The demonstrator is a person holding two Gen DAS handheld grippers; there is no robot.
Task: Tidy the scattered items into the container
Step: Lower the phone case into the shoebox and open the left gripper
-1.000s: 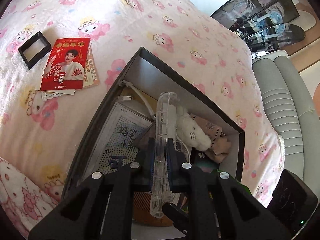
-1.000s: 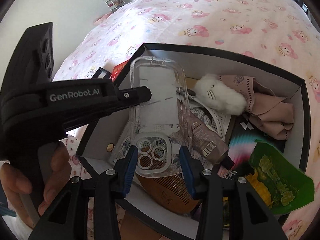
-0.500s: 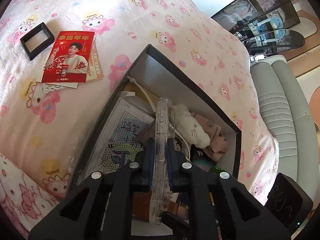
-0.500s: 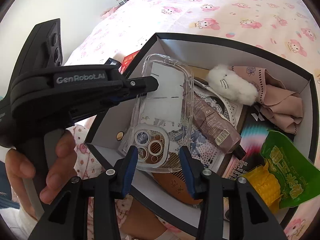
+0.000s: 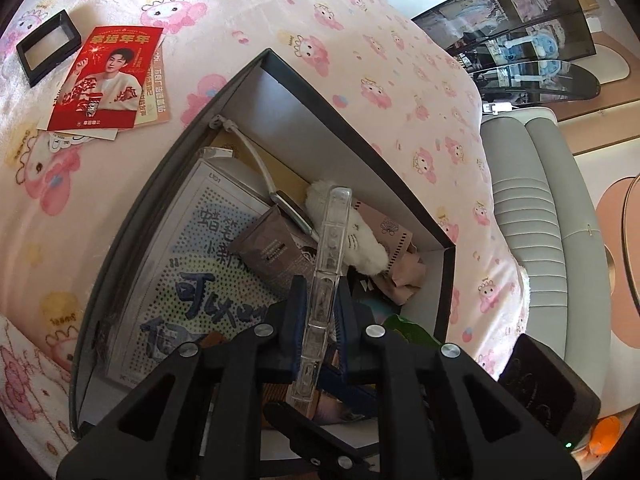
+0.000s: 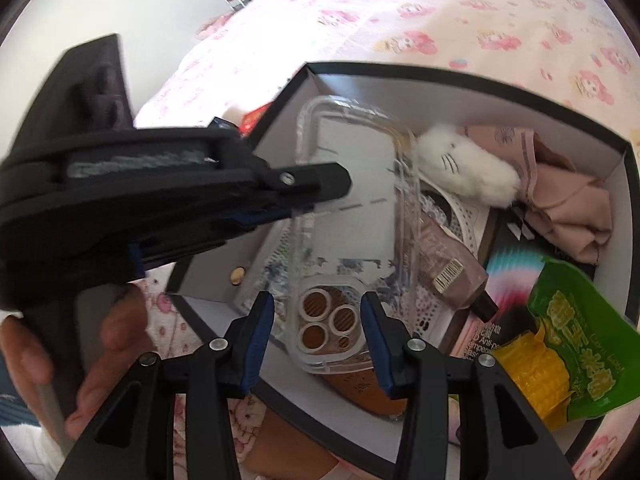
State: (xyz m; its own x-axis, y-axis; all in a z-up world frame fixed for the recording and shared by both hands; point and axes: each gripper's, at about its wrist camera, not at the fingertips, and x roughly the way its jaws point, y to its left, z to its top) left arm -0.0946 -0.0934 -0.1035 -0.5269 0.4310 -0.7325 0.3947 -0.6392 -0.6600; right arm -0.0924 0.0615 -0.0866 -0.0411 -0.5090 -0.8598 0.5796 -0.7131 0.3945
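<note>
A clear phone case stands on edge inside the black box; my left gripper is around it, jaws slightly parted. In the right wrist view the case lies over the box contents and my right gripper is open, its pads either side of the case's camera end without touching. The left gripper's body crosses that view from the left. Red cards and a small black frame lie on the pink blanket outside the box.
The box holds a white plush, pink cloth, a brown tube, a green snack bag, a dotted booklet and a comb. A grey sofa and a dark device are at right.
The left gripper's jaws have parted a little and the case has sunk lower into the box. The right gripper's jaws have opened wider. Both views have shifted slightly.
</note>
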